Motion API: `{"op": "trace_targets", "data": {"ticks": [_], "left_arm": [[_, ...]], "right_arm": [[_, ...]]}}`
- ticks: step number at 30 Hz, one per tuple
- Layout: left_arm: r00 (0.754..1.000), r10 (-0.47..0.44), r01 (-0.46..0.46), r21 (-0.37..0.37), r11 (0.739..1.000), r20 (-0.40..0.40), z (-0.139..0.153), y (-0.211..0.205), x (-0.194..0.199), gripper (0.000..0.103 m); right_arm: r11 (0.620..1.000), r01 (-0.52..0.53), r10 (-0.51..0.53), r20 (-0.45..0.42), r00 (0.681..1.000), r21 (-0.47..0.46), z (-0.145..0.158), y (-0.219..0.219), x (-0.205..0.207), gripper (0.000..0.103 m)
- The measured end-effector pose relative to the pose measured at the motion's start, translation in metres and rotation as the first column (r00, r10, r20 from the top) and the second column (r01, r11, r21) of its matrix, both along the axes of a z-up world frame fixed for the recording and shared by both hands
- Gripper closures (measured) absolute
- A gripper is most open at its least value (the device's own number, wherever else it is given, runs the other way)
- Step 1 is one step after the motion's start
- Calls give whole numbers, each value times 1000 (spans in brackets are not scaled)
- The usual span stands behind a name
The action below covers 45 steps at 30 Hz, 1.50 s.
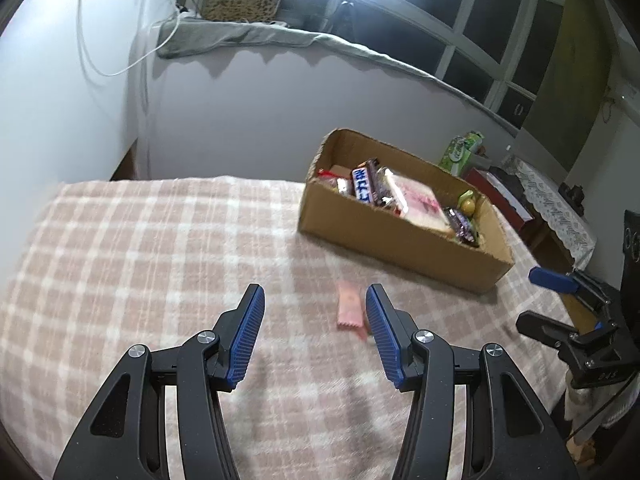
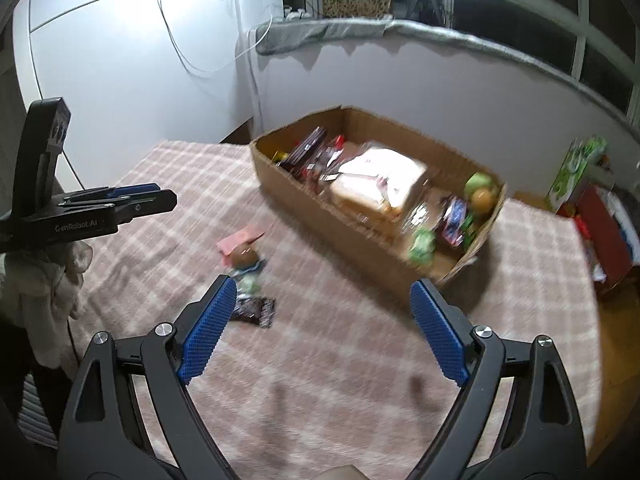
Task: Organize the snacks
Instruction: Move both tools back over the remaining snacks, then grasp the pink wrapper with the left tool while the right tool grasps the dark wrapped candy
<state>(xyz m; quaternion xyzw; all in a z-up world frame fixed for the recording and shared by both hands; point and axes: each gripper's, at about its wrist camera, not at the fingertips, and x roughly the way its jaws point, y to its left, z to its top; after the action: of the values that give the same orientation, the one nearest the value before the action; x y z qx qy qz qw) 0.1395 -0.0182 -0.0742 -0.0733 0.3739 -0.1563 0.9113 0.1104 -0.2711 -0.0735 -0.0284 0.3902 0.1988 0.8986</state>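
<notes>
The left hand-held gripper (image 1: 315,304) hangs over a worktop (image 1: 120,248) spread with a pink-and-cream plaid cloth, its blue pads parted at a middling width with nothing between them. A pink packet (image 1: 350,309) lies flat on the cloth just beyond the tips, close against the inner edge of the right-side finger — not gripped.

The right hand-held gripper (image 2: 322,292) stands wide, jaws empty, over bare cloth. Ahead of its left-side finger sits a small cluster of loose snacks: a dark wrapper (image 2: 256,310) nearest the pad, a greenish sweet (image 2: 249,283) and a round brown one (image 2: 245,256) beyond it, then the pink packet (image 2: 240,240) farthest out. These are blurred, so what kind they are cannot be told.

A cardboard box (image 1: 384,236) rests on the cloth further back and to the right, open-topped and already holding snacks — a blue-and-white bar (image 1: 362,185), a pale bag of bread (image 2: 380,184), a purple wrapper (image 1: 464,226), and green and orange round things (image 2: 480,192) at its far end. The loose snacks lie well apart from the box, between it and the grippers.
</notes>
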Motion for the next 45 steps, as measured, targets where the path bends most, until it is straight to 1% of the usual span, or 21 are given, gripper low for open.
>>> {"op": "trace_targets", "data": {"ticks": [3, 5, 8, 10, 12, 14, 16, 19, 23, 28, 31, 33, 35, 37, 38, 40, 42, 45], "left_arm": [[1000, -13, 13, 6, 1000, 3, -1, -2, -4, 51], [999, -34, 34, -2, 999, 6, -2, -5, 1, 51], [998, -65, 64, -13, 998, -2, -8, -10, 11, 51], [997, -83, 83, -5, 997, -9, -13, -14, 15, 51], [994, -109, 109, 1, 994, -17, -18, -19, 20, 51], [992, -120, 121, 16, 993, -28, -23, -24, 26, 52], [989, -145, 147, 32, 989, -39, -27, -32, 29, 54], [983, -177, 180, 56, 982, -50, -30, -43, 33, 56], [982, -173, 178, 60, 982, -79, -37, -48, 45, 62], [978, -180, 188, 70, 980, -107, -47, -48, 48, 64], [976, -184, 192, 66, 979, -115, -50, -46, 48, 66], [977, -185, 194, 69, 979, -109, -49, -47, 46, 68], [977, -194, 201, 75, 977, -94, -45, -48, 43, 68], [975, -203, 210, 85, 974, -85, -43, -52, 41, 68], [975, -207, 215, 96, 972, -83, -44, -54, 40, 68], [973, -214, 223, 103, 969, -84, -45, -56, 42, 68], [972, -207, 219, 123, 968, -108, -51, -60, 46, 69], [974, -203, 215, 134, 967, -102, -52, -62, 47, 71]], "right_arm": [[1000, -14, 14, -20, 1000, 4, -9, 7, -3, 13], [1000, -25, 25, -37, 999, 5, -13, 10, -3, 23], [999, -41, 40, -65, 997, -3, -20, 18, 1, 23], [999, -49, 47, -70, 996, -21, -23, 24, 4, 23], [998, -57, 56, -81, 995, -19, -28, 30, 9, 24], [997, -76, 73, -96, 993, -28, -34, 37, 11, 30], [994, -93, 87, -102, 991, -52, -41, 46, 12, 34], [992, -110, 103, -112, 988, -56, -51, 55, 13, 34], [991, -121, 113, -125, 986, -59, -59, 64, 17, 34], [988, -136, 126, -147, 981, -66, -67, 72, 23, 34], [983, -148, 134, -133, 982, -106, -68, 77, 21, 34], [982, -147, 131, -131, 983, -115, -68, 77, 20, 37], [982, -145, 130, -131, 983, -119, -67, 75, 20, 48], [980, -152, 135, -133, 982, -126, -67, 74, 20, 48], [980, -151, 134, -133, 982, -129, -66, 73, 20, 53], [978, -151, 133, -132, 982, -142, -66, 72, 20, 57], [978, -153, 134, -133, 982, -144, -66, 70, 20, 57], [976, -155, 135, -133, 982, -150, -66, 70, 22, 57]]}}
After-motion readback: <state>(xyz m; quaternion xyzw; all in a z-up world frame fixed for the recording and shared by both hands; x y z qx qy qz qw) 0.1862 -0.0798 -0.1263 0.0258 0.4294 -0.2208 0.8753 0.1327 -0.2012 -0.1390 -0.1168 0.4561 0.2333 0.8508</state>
